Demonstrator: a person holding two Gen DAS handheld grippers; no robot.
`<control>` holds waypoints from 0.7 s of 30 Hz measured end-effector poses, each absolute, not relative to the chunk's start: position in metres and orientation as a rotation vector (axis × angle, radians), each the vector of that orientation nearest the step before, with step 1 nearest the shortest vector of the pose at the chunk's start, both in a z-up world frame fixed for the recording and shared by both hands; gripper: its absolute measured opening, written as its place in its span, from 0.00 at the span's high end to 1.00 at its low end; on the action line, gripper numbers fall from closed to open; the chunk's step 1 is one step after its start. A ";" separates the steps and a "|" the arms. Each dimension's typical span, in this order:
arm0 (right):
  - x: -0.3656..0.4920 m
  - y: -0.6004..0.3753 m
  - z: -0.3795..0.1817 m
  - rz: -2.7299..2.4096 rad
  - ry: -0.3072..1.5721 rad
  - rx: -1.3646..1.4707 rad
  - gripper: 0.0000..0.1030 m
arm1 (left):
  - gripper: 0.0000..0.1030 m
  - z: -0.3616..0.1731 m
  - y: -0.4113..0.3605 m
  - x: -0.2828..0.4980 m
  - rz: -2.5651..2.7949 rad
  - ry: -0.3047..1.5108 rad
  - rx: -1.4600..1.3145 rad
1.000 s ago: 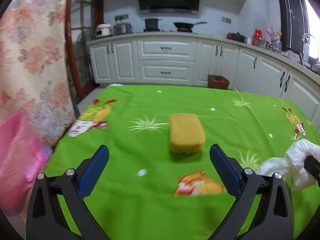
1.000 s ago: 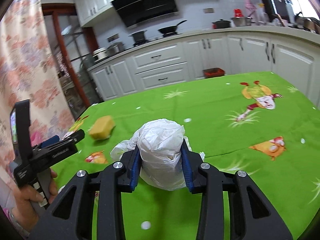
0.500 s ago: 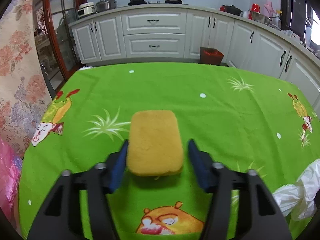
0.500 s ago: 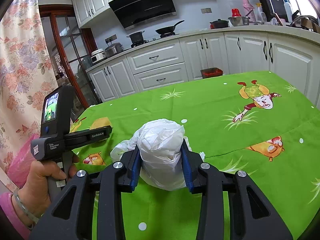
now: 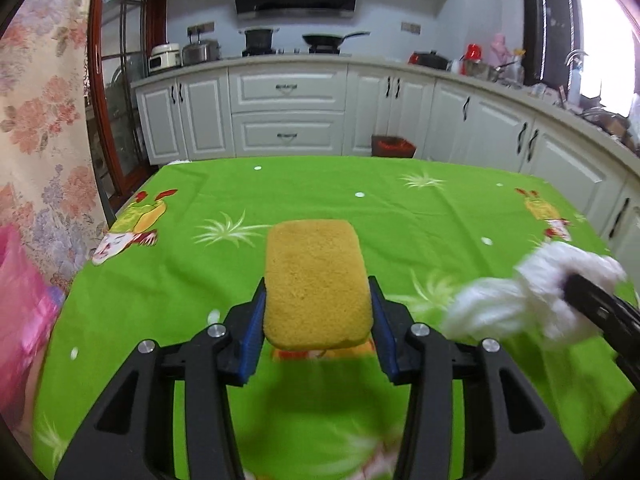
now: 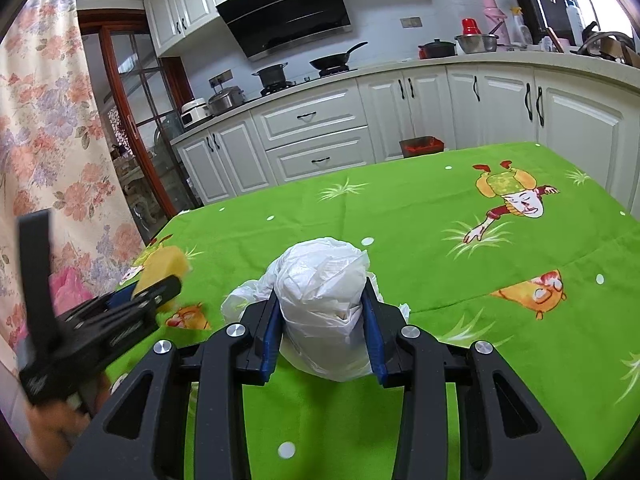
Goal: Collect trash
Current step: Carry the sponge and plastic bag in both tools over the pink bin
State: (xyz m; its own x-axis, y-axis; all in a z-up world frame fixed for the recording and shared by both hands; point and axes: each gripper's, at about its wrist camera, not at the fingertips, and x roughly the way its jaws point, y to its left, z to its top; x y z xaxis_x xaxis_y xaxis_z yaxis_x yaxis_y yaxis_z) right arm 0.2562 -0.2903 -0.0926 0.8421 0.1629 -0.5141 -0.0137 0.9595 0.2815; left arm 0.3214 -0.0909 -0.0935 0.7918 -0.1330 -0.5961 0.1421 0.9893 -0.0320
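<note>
Both pieces of trash were already in a grip, so the step in hand looked like carrying them off the table [image 5: 400, 208] to the pink bag [image 5: 20, 320] at the left edge of the left wrist frame. To do it well, the squeeze on each hand-held gripper needed to hold steady while the load travelled: the sponge is soft and could slip out if the pressure eased, and the loose bag tails could drag on the green cloth or catch on the other tool. Letting go would be safest only once each load hung over the bag's mouth, which the frames did not show.

The left hand-held gripper [image 5: 318, 316] was narrowed onto the yellow sponge [image 5: 316, 284], its blue pads pressing both long sides, the sponge at centre frame and apparently lifted clear of the cloth, with a shadow under it. The right hand-held gripper [image 6: 324, 320] was pinched on the crumpled white plastic bag [image 6: 324, 292], pads against its flanks, the bundle bulging above and below them in the lower middle of the frame. In the left view the same bag appeared blurred at the right edge.
</note>
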 end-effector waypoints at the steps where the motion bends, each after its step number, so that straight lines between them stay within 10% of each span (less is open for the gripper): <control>1: 0.254 -0.288 -0.092 0.097 0.561 0.270 0.65 | 0.56 -0.091 -0.090 0.311 -0.151 0.622 0.015; 21: 0.188 -0.246 -0.090 0.188 0.556 0.153 0.65 | 0.56 -0.077 -0.064 0.173 -0.160 0.452 0.013</control>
State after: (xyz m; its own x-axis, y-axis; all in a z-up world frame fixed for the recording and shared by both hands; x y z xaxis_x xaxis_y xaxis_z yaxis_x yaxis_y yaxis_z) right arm 0.1882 -0.2463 -0.0895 0.8330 0.2179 -0.5086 -0.1352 0.9715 0.1947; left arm 0.1729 -0.0640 -0.0774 0.8870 -0.1512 -0.4362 0.1570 0.9873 -0.0230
